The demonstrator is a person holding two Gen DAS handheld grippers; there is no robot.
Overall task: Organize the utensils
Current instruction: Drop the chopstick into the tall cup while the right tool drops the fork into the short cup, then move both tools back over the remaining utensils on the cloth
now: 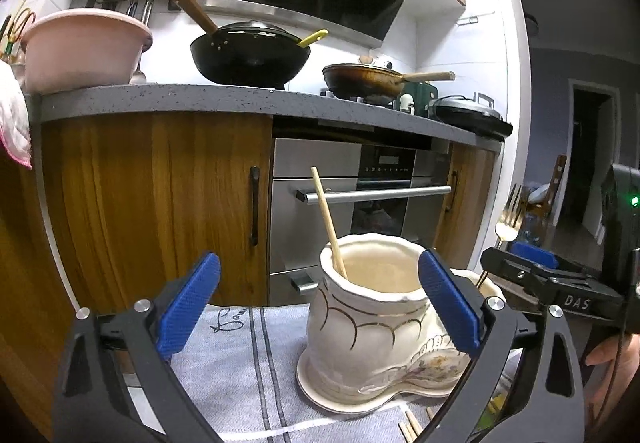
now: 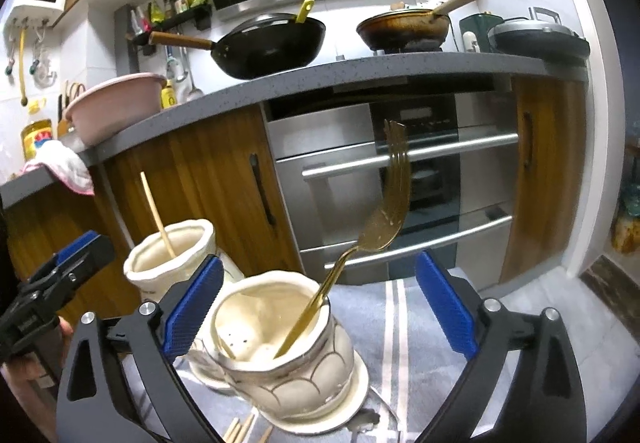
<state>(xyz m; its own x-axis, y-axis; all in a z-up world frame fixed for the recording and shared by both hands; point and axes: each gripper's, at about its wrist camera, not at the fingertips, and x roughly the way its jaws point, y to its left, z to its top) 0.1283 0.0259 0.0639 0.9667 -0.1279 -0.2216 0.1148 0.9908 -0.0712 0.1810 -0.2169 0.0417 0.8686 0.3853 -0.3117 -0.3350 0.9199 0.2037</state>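
A cream boot-shaped ceramic holder (image 1: 372, 335) stands on a saucer, with one wooden chopstick (image 1: 328, 219) leaning in its mouth. My left gripper (image 1: 318, 303) is open, its blue pads on either side of the holder's rim without pressing on it. A second cream holder (image 2: 280, 347) has a gold fork (image 2: 384, 203) standing in it, tines up. My right gripper (image 2: 320, 307) is open around that holder, holding nothing. The right wrist view also shows the chopstick holder (image 2: 172, 263) and the left gripper (image 2: 76, 251) at the left. Loose chopsticks (image 2: 240, 429) lie at the bottom edge.
Both holders stand on a grey striped towel (image 1: 240, 363). Beyond are wooden cabinet doors (image 1: 160, 203), a steel oven (image 1: 360, 183), and a grey counter (image 1: 200, 99) with a black wok (image 1: 248, 55), a brown pan (image 1: 364, 81) and a pink basin (image 1: 84, 47).
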